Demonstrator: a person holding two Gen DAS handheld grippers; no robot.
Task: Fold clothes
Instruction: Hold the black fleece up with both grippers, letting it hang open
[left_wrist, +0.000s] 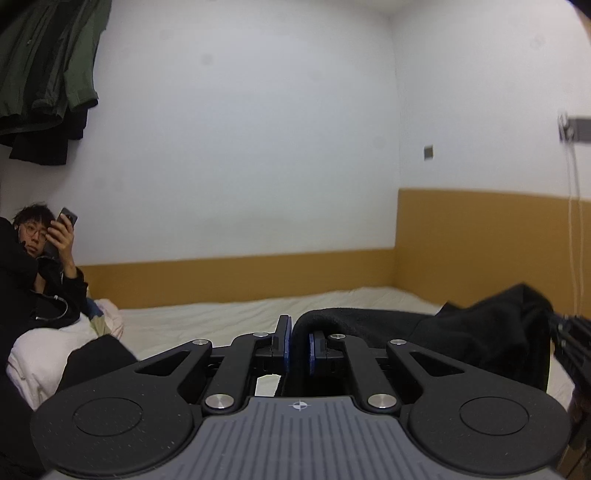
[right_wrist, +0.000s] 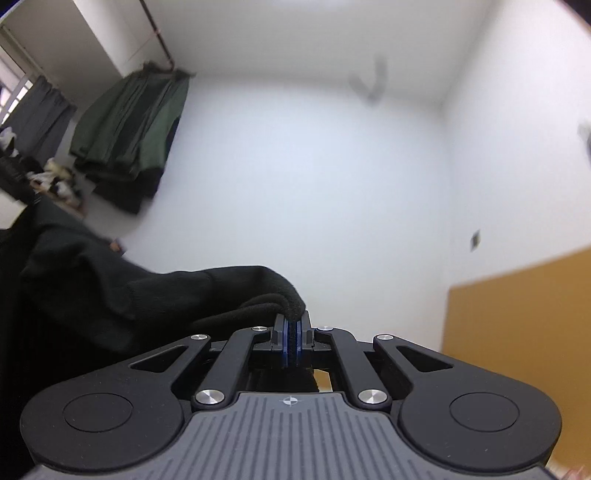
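Left wrist view has the white-sheeted bed with the black fleece garment strung rightward from the left hand-held gripper, clamped on its edge. Right wrist view alone shows the right hand-held gripper pinching a rolled hem, lifted off the bed.

The soft black fleece garment runs off the right wrist view's left edge, and its pinched fold hides between the blue pads. In the left wrist view the hanging dark green jackets are cut by the top-left corner. A grey blurred fitting on the ceiling is unidentifiable, as is the small grey wall plate.
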